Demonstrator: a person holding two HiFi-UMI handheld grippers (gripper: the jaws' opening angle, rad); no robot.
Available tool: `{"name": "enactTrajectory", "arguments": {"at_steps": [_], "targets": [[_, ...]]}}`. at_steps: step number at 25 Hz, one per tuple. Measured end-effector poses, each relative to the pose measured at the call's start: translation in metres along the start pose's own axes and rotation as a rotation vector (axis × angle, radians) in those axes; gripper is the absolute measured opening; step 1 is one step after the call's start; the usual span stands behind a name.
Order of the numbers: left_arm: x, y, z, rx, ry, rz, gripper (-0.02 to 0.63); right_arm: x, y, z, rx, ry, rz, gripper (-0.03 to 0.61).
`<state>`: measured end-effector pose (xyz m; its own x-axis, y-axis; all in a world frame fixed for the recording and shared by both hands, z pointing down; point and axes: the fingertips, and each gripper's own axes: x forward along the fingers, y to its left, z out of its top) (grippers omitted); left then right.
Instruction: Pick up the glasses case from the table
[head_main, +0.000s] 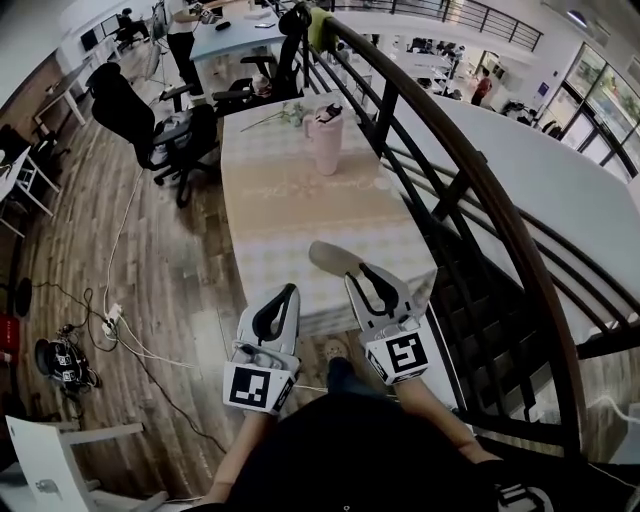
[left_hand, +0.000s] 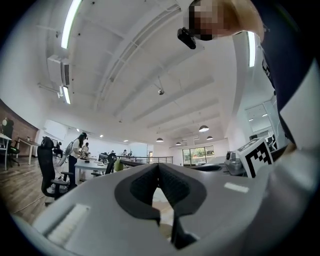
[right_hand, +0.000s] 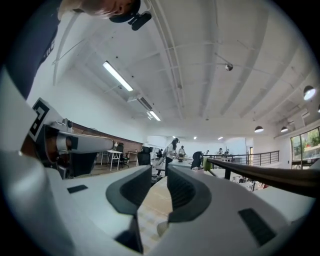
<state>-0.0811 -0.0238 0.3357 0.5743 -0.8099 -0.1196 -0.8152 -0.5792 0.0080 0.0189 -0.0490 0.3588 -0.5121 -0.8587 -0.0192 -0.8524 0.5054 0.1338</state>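
Glasses case (head_main: 335, 258) is not picked yet. It lies flat on the worktop (head_main: 290, 200), low centre of the head view, close to the near edge. Right tool (head_main: 358, 278) is just beside its lower right end; I can't tell if they touch. In the right gripper view the right tool (right_hand: 160, 170) is released, with only a narrow gap and nothing in it. In the left gripper view the left tool (left_hand: 158, 166) is clenched tip to tip on nothing. In the head view the left tool (head_main: 290, 292) sits lower left of the case, off the worktop edge.

Risks, my read:
- That gap looks too narrow for the case, so going in like this would shove it instead of straddling it.
- The case is rounded and looks smooth, so a pinch near one end could squirt it out.
- The edge is close, so a nudge toward the bottom of the frame could drop it to the floor.

The worktop is long with a pale patterned cloth, and a pink tumbler (head_main: 326, 140) stands well apart toward the top. A dark railing (head_main: 450, 150) runs along the right. Wood floor (head_main: 190, 290) with cables (head_main: 120, 320) is at the left, and office chairs (head_main: 150, 120) are at the upper left. It's an open office with people at far desks.
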Motion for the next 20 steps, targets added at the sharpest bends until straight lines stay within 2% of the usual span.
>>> {"name": "enactTrajectory", "arguments": {"at_steps": [6, 10, 20], "targets": [[0.063, 0.028, -0.002, 0.014, -0.022, 0.040, 0.011, 0.059, -0.043, -0.021, 0.028, 0.022, 0.048, 0.095], [0.105, 0.053, -0.028, 0.002, 0.027, 0.093, 0.011, 0.102, -0.072, -0.048, 0.042, 0.042, 0.096, 0.095], [0.143, 0.083, -0.046, -0.001, 0.075, 0.161, 0.011, 0.149, -0.090, -0.071, 0.044, 0.091, 0.187, 0.095]]}}
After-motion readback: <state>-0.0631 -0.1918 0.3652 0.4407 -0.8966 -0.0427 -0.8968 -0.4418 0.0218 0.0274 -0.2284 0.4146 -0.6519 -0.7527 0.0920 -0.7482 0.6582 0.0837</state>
